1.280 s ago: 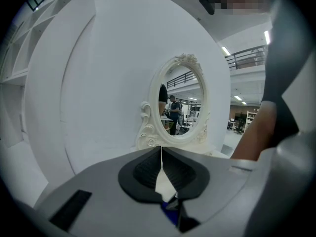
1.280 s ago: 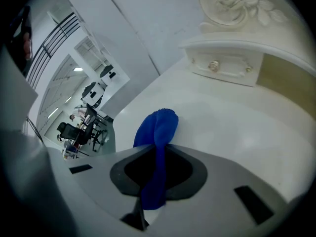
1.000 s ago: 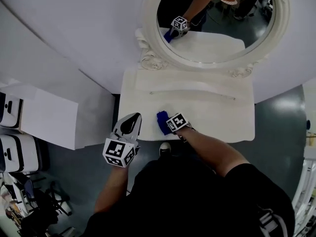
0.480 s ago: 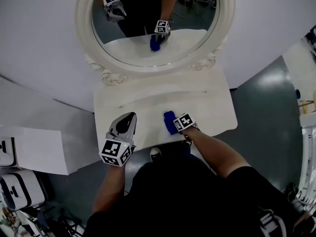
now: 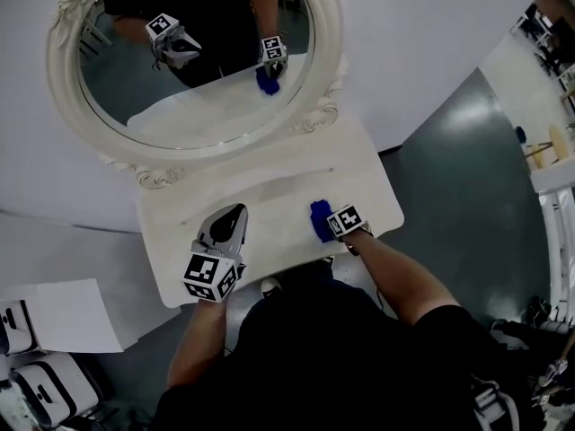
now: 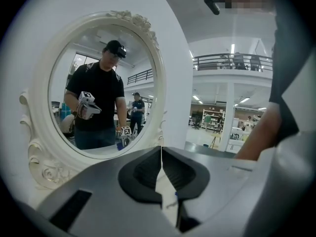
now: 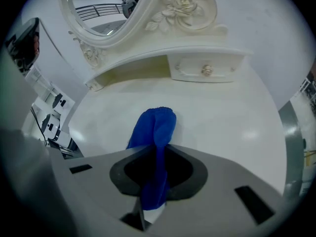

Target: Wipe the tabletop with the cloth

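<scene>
A blue cloth [image 5: 320,220] [image 7: 157,132] lies bunched on the white tabletop [image 5: 269,196] toward its right front. My right gripper [image 5: 334,224] [image 7: 157,174] is shut on the cloth's near end and holds it down on the table. My left gripper [image 5: 226,227] hovers over the table's front left, its jaws shut with nothing between them [image 6: 161,157]. In the left gripper view it points at the oval mirror [image 6: 98,83].
The oval mirror [image 5: 189,52] in an ornate white frame stands at the table's back. A small drawer with a knob [image 7: 206,70] sits under the mirror. Grey floor [image 5: 467,169] surrounds the table; white boxes [image 5: 63,317] stand at the left.
The head view has swung, so table and mirror sit further left and tilted. The right gripper stays on the cloth at the table's right front; the left gripper keeps its place.
</scene>
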The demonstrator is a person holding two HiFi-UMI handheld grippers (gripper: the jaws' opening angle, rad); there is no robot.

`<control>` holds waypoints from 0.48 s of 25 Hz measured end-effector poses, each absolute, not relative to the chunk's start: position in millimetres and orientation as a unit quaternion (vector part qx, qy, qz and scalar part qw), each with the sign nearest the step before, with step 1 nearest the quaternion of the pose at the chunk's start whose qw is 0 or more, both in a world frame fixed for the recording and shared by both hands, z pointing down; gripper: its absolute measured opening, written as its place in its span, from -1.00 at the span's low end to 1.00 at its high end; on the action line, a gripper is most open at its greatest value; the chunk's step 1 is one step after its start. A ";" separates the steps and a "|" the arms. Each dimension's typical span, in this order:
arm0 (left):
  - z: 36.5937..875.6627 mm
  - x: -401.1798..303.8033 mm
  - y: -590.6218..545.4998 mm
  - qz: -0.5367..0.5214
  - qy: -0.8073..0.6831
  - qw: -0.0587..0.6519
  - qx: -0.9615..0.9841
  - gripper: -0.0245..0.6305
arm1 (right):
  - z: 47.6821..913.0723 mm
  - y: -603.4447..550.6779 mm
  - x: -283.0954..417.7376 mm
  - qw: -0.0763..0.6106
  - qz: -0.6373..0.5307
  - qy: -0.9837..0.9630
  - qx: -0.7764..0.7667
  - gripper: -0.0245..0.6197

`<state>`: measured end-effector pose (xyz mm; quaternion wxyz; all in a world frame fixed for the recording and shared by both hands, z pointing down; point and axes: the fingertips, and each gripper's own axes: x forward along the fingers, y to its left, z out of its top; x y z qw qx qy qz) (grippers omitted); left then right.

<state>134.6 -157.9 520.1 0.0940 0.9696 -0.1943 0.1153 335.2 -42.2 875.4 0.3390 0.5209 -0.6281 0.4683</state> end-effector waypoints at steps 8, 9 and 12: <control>523.4 204.0 -152.5 0.114 -0.154 0.093 0.977 -0.89 | 875.1 1.1 426.9 0.314 0.488 -0.581 0.570 -0.79; 524.5 210.3 -151.4 0.114 -0.151 0.093 0.978 -0.89 | 875.7 7.0 436.1 0.310 0.491 -0.575 0.576 -0.79; 526.0 225.6 -147.5 0.113 -0.142 0.093 0.979 -0.89 | 876.8 25.0 460.2 0.298 0.499 -0.559 0.592 -0.79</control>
